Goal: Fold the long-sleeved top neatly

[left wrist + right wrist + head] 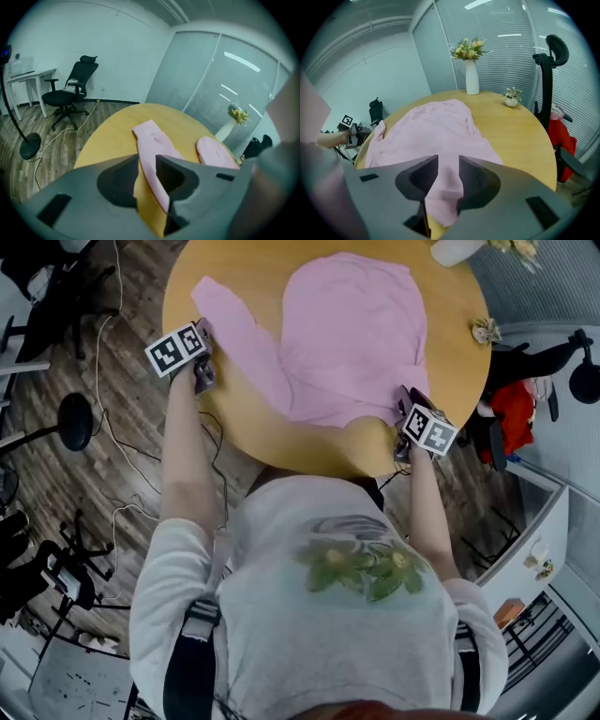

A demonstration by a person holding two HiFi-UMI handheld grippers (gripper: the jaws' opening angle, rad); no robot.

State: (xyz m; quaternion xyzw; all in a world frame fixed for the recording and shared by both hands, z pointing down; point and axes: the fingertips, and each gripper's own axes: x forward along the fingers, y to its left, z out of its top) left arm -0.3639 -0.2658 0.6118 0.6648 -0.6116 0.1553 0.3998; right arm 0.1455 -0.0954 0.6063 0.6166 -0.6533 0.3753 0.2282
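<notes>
A pink long-sleeved top (pixel 352 334) lies spread on a round yellow table (pixel 253 432). One sleeve (pixel 239 334) stretches out flat toward the table's left side. My left gripper (pixel 206 338) hovers at the left edge beside that sleeve. In the left gripper view its jaws (pixel 147 173) stand a little apart, with the sleeve (pixel 152 140) lying on the table beyond them and running under the right jaw. My right gripper (pixel 403 413) is at the near right edge. It (pixel 448 173) is shut on the top's near corner (pixel 440 206), which fills the gap and hangs below.
A white vase of flowers (pixel 472 77) and a small plant pot (pixel 512 99) stand at the table's far side. A black office chair (pixel 70 93) and a floor stand (pixel 29 145) are on the wooden floor to the left. Another chair with red cloth (pixel 511 418) is right.
</notes>
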